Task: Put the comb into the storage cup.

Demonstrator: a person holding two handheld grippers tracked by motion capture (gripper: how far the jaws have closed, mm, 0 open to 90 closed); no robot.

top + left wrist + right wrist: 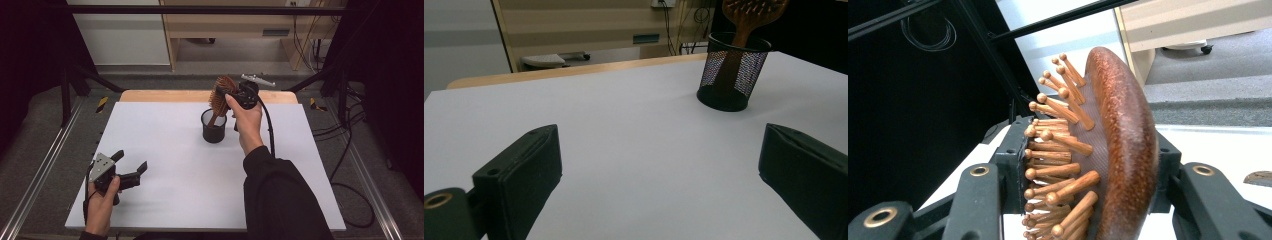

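The right gripper point(231, 95) is up over the far middle of the desk point(165, 145), its jaws closed on the head of a wooden hairbrush point(220, 97). In the right gripper view the brush point(1118, 145) sits between the two black jaws, one pressing on the bristle side and the other on the smooth rounded back, the round-tipped wooden pins sticking out toward the left of that view. The brush is tilted rather than straight up — its head leans toward the far edge of the desk, and its handle runs down into a black mesh cup point(214, 127) that stands upright just this side of the far edge, a little right of centre. Whether the handle touches the bottom of the cup I can't tell; through the mesh in the left gripper view it reaches well down inside the cup point(731, 75).

The left gripper point(134, 167) is well apart from all that, low over the near left corner of the desk, held in the person's left hand point(100, 202). Its jaws stand wide — nothing between them but bare white desk top, and they point roughly toward the cup. The person's right hand point(247, 125), in a dark sleeve, reaches in from the near edge, just to the right of the cup.
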